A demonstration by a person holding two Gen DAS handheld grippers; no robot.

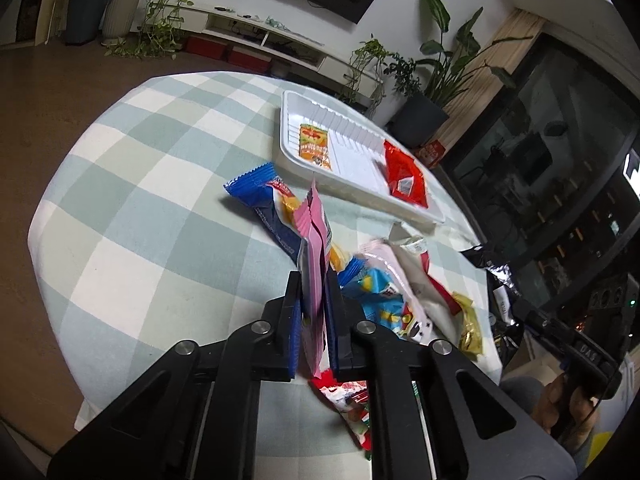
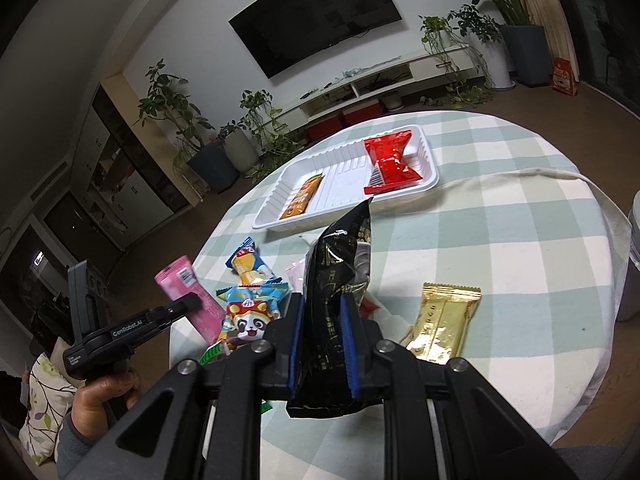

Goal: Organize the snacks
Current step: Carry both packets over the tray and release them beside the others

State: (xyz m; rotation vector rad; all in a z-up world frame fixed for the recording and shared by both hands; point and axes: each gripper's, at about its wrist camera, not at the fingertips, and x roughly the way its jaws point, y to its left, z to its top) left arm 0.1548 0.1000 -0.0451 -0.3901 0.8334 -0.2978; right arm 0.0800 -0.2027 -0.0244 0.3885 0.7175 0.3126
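Observation:
My left gripper (image 1: 314, 284) is shut on a pink snack packet (image 1: 314, 236) and holds it upright above the table. It shows in the right wrist view (image 2: 192, 300) too. My right gripper (image 2: 322, 304) is shut on a black snack bag (image 2: 340, 264), lifted over the pile. A white tray (image 1: 352, 152) lies beyond, holding an orange packet (image 1: 314, 146) and a red packet (image 1: 404, 174). The tray (image 2: 280, 196) also shows in the right wrist view.
Loose snacks lie on the checked tablecloth (image 1: 140, 200): a blue packet (image 1: 264, 200), a light-blue cartoon packet (image 2: 248, 312), a gold packet (image 2: 444, 320) and a red-white packet (image 1: 348, 400). Potted plants and a TV stand line the far wall.

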